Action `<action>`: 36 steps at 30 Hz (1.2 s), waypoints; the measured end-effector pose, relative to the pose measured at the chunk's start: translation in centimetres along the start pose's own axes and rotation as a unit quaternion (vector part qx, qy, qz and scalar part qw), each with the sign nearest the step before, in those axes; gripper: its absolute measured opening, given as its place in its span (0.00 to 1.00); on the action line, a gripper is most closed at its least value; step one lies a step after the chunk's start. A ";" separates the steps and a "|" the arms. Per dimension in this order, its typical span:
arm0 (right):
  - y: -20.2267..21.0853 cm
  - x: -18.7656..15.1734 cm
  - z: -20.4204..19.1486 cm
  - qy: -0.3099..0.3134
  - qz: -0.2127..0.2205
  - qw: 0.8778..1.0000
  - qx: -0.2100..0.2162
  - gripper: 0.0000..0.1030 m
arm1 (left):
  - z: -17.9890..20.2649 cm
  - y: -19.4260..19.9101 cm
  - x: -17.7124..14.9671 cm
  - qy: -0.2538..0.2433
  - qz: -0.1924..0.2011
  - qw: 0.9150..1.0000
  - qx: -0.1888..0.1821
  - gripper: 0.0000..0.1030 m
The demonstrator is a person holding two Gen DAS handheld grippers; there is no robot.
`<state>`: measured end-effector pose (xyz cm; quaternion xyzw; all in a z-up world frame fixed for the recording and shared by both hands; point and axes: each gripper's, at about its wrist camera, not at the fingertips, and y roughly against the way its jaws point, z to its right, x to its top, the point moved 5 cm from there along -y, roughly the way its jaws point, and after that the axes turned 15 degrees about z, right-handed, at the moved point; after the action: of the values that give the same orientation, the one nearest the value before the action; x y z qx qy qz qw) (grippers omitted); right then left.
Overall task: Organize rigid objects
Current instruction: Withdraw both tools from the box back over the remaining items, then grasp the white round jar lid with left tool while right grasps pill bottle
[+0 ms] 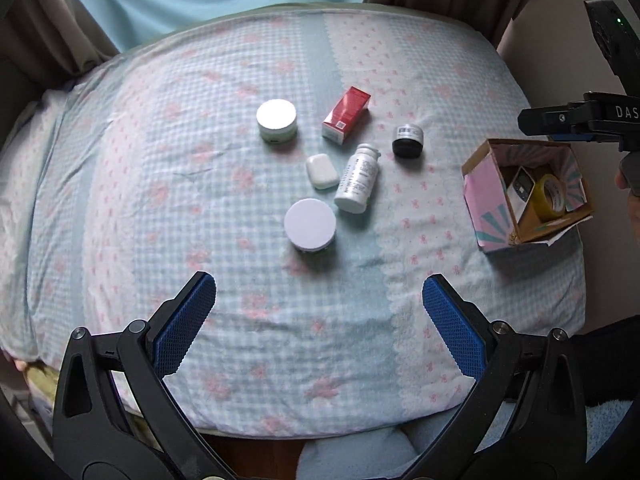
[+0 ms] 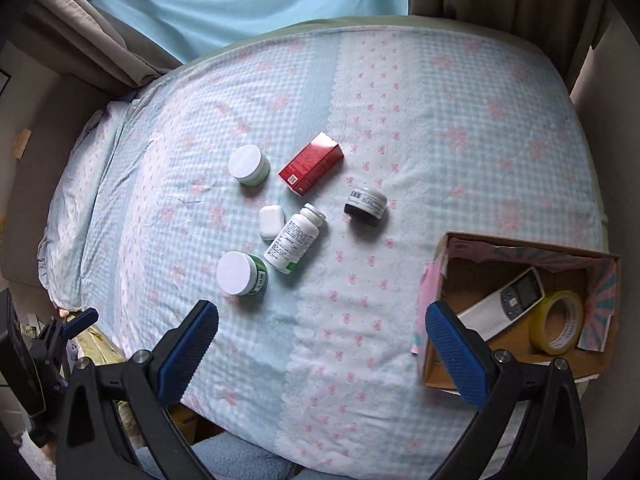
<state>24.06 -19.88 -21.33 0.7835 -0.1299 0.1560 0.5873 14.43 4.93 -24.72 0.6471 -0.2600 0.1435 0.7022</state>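
task looks early: the cardboard box [image 2: 520, 248] at the bed's right side holds only a remote [image 2: 508, 300] and a yellow tape roll [image 2: 558, 322]. six items sit loose mid-bed [image 1: 160, 200]: two white-lidded jars [image 1: 277, 120] [image 1: 310, 225], a red carton [image 1: 346, 114], a white bottle [image 1: 357, 178] on its side, a small white case [image 1: 321, 171] and a dark jar [image 1: 408, 141]. left gripper [image 1: 319, 320] and right gripper [image 2: 322, 338] are both spread wide, holding nothing, hovering over the near edge. the right wrist view shows the box interior clearly and a green label on the near jar; the left wrist view shows the right gripper side-on above the box.
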 end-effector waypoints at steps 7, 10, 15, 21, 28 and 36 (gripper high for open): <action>-6.9 -0.2 -3.0 -0.075 -0.027 0.997 -0.011 1.00 | -2.9 -5.5 -1.8 0.010 -0.045 0.998 -0.031 1.00; -10.1 0.0 -3.5 -0.112 -0.041 0.993 -0.014 1.00 | -3.8 -8.5 -2.6 -0.014 -0.052 0.998 -0.020 1.00; -15.8 -0.2 -3.6 -0.176 -0.063 0.982 -0.034 1.00 | -4.7 -13.6 -3.4 -0.033 -0.045 0.998 -0.028 1.00; -21.1 -0.8 -2.9 -0.223 -0.091 0.969 -0.053 0.91 | -3.8 -19.1 -4.4 -0.056 -0.053 0.996 -0.051 1.00; -25.2 -1.8 -1.4 -0.223 -0.124 0.963 -0.085 0.86 | -1.9 -22.8 -5.1 -0.102 -0.046 0.991 -0.068 1.00; -27.4 -3.4 -0.1 -0.240 -0.143 0.955 -0.099 0.79 | -0.5 -25.5 -6.5 -0.110 -0.046 0.989 -0.088 0.93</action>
<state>31.50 -12.14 -46.78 0.7463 -0.1684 -0.1354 0.6296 22.89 3.23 -49.64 0.6060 -0.3173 0.0150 0.7293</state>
